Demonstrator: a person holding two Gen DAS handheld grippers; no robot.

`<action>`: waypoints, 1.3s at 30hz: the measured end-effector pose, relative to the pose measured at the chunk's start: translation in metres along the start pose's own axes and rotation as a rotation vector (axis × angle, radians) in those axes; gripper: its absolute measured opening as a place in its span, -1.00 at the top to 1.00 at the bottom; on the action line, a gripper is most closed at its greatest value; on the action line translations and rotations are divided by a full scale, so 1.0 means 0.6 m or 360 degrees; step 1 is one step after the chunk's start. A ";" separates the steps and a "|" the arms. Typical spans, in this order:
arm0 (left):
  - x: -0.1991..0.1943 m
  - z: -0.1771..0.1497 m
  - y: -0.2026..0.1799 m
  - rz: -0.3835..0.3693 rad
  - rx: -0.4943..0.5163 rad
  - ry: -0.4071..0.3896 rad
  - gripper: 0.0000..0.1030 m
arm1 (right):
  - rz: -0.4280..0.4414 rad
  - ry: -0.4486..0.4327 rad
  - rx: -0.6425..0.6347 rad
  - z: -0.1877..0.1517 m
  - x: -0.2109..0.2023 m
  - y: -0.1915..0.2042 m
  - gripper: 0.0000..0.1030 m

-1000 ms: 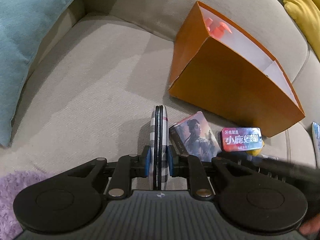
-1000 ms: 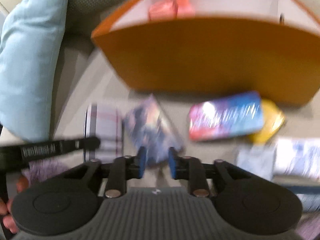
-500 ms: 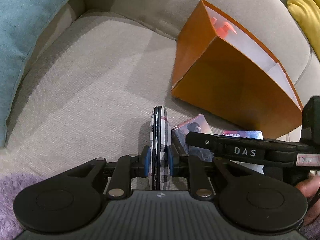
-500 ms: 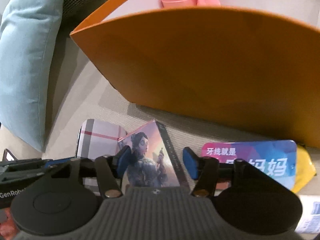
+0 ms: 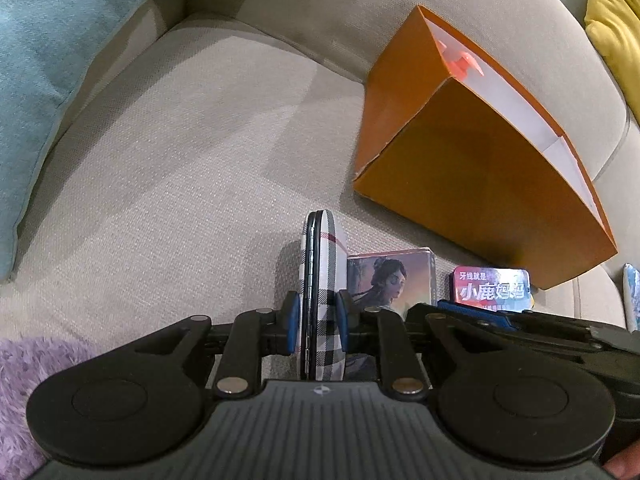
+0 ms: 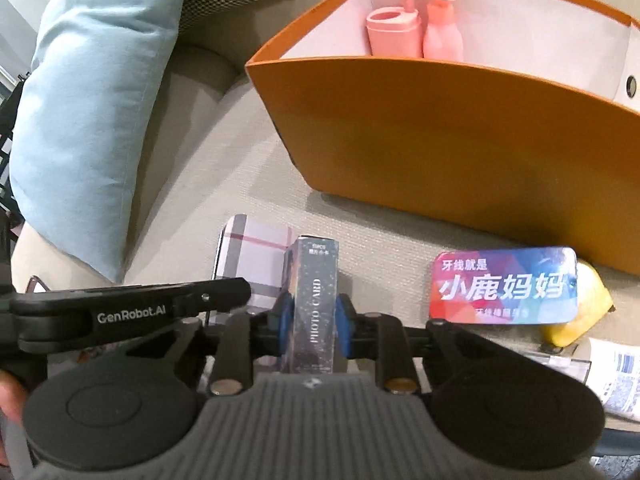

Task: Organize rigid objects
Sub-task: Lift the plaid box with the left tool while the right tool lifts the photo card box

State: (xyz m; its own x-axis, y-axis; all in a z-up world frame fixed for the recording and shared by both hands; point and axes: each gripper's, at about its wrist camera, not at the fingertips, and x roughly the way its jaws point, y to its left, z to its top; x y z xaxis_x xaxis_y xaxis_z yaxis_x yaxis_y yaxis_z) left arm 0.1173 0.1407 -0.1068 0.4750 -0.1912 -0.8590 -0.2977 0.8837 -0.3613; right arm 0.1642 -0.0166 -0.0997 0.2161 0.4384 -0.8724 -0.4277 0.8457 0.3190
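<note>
My left gripper (image 5: 317, 320) is shut on a plaid case (image 5: 322, 276), held on edge just above the beige sofa seat. My right gripper (image 6: 314, 326) is shut on a photo card box (image 6: 316, 300) with a woman's portrait, beside the plaid case (image 6: 252, 256). The box also shows in the left wrist view (image 5: 390, 280). An open orange paper bag (image 6: 460, 128) stands behind, with a pink cup (image 6: 390, 36) and a pink bottle (image 6: 442, 28) inside. The bag also shows in the left wrist view (image 5: 480, 176).
A red-blue floss box (image 6: 506, 286) lies right of my right gripper, over a yellow object (image 6: 580, 316). Printed packets (image 6: 616, 372) lie at far right. A light blue cushion (image 6: 92, 96) leans at left. A purple fluffy fabric (image 5: 28, 364) lies at the seat front.
My right gripper has closed on the photo card box, which now stands on edge between its fingers. My left gripper still holds the plaid case and has shifted slightly.
</note>
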 end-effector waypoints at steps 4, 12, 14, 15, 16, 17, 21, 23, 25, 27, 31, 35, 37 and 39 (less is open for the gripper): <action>0.000 0.000 0.006 -0.0013 -0.0017 0.0000 0.59 | 0.0113 0.0025 0.0097 0.002 0.015 -0.004 0.50; 0.001 0.002 0.010 -0.0030 -0.0055 -0.0003 0.59 | 0.0092 -0.0001 0.0112 0.001 0.006 -0.010 0.53; -0.007 0.001 0.006 -0.0043 -0.0054 -0.0031 0.63 | 0.0071 -0.0030 0.0109 0.002 -0.007 -0.013 0.53; -0.014 0.000 0.002 -0.0045 -0.0045 -0.0048 0.64 | 0.0064 -0.0046 0.0107 0.002 -0.015 -0.014 0.53; -0.023 -0.001 -0.003 -0.0046 -0.0030 -0.0067 0.64 | 0.0063 -0.0068 0.0108 0.001 -0.025 -0.017 0.53; -0.034 -0.001 -0.008 -0.0056 -0.0017 -0.0092 0.64 | 0.0065 -0.0092 0.0116 0.001 -0.038 -0.020 0.53; -0.087 0.003 -0.027 -0.0151 -0.0018 -0.0178 0.64 | 0.0087 -0.0195 0.0148 0.000 -0.092 -0.033 0.53; -0.116 0.010 -0.043 -0.0214 0.0004 -0.0219 0.64 | 0.0113 -0.0258 0.0157 0.004 -0.127 -0.041 0.53; -0.144 0.023 -0.062 -0.0285 0.0037 -0.0261 0.64 | 0.0146 -0.0318 0.0169 0.011 -0.159 -0.046 0.53; -0.169 0.044 -0.087 -0.0343 0.0097 -0.0302 0.64 | 0.0187 -0.0396 0.0182 0.026 -0.197 -0.055 0.53; -0.189 0.105 -0.145 -0.0408 0.0218 -0.0336 0.64 | 0.0199 -0.0564 0.0174 0.072 -0.258 -0.071 0.53; -0.151 0.180 -0.202 -0.0394 0.0294 -0.0273 0.65 | 0.0121 -0.0655 0.0193 0.131 -0.267 -0.098 0.53; -0.107 0.211 -0.223 -0.0365 0.0302 -0.0184 0.65 | 0.0072 -0.0631 0.0243 0.157 -0.246 -0.121 0.53; -0.059 0.230 -0.233 -0.0273 0.0277 -0.0070 0.65 | 0.0034 -0.0580 0.0306 0.179 -0.212 -0.148 0.53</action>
State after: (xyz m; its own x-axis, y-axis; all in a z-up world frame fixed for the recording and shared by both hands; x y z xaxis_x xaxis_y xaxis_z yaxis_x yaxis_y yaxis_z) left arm 0.2565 0.0827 0.0241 0.5433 -0.3290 -0.7724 -0.0646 0.9009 -0.4291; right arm 0.2687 -0.1148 0.0226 0.5206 0.5063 -0.6875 -0.2714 0.8616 0.4289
